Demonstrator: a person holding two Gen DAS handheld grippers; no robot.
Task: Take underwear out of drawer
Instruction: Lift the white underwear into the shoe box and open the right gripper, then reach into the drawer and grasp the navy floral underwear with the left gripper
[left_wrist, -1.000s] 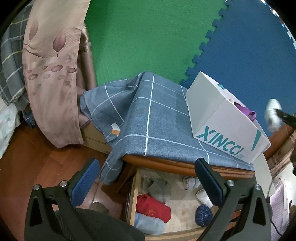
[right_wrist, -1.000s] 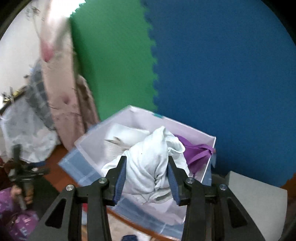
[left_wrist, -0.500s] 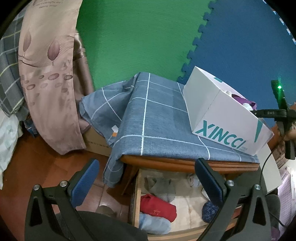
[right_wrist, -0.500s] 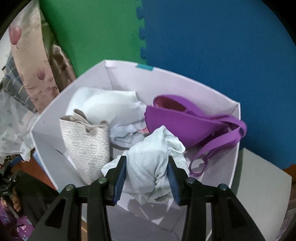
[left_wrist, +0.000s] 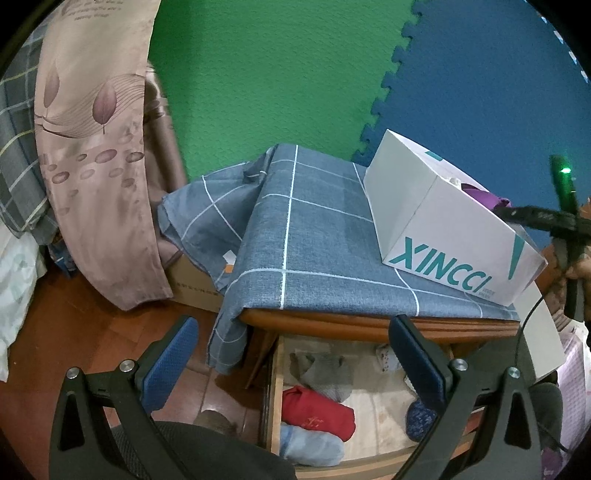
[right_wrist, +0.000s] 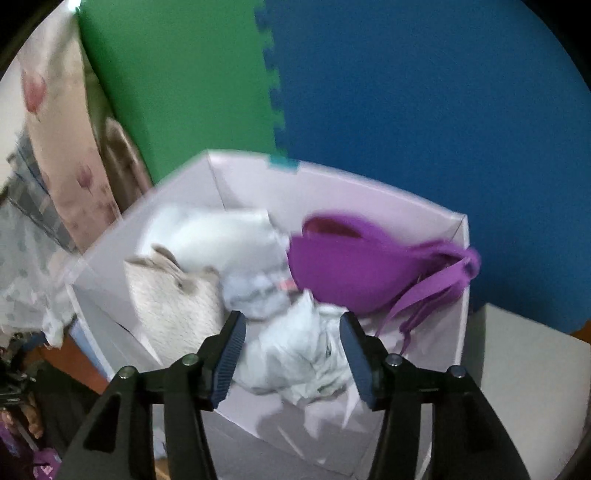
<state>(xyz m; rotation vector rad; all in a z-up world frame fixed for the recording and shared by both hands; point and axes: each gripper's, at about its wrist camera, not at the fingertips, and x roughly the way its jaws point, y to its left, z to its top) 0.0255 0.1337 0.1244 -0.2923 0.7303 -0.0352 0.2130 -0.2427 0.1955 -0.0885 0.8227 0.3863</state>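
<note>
The drawer (left_wrist: 271, 387) is pulled out under the cloth-covered table and holds folded red underwear (left_wrist: 317, 410), a light blue piece (left_wrist: 310, 446), a grey piece (left_wrist: 325, 373) and a dark dotted one (left_wrist: 421, 421). My left gripper (left_wrist: 291, 328) hovers open above it with nothing between its fingers. My right gripper (right_wrist: 291, 321) hangs over the white box (right_wrist: 258, 177). Its jaws are opening and the crumpled white underwear (right_wrist: 303, 354) lies loose between them, sinking into the box. From the left wrist view, the right gripper (left_wrist: 535, 216) reaches over the box (left_wrist: 443, 236).
The box also holds a purple bra (right_wrist: 343, 273), a beige patterned piece (right_wrist: 173, 306) and a white garment (right_wrist: 207, 236). A blue checked cloth (left_wrist: 314, 236) covers the table. A pink curtain (left_wrist: 96, 147) hangs at the left. Green and blue foam mats line the wall.
My right gripper came down over the box and its jaws spread, letting go of the white underwear. The left gripper has barely moved.
</note>
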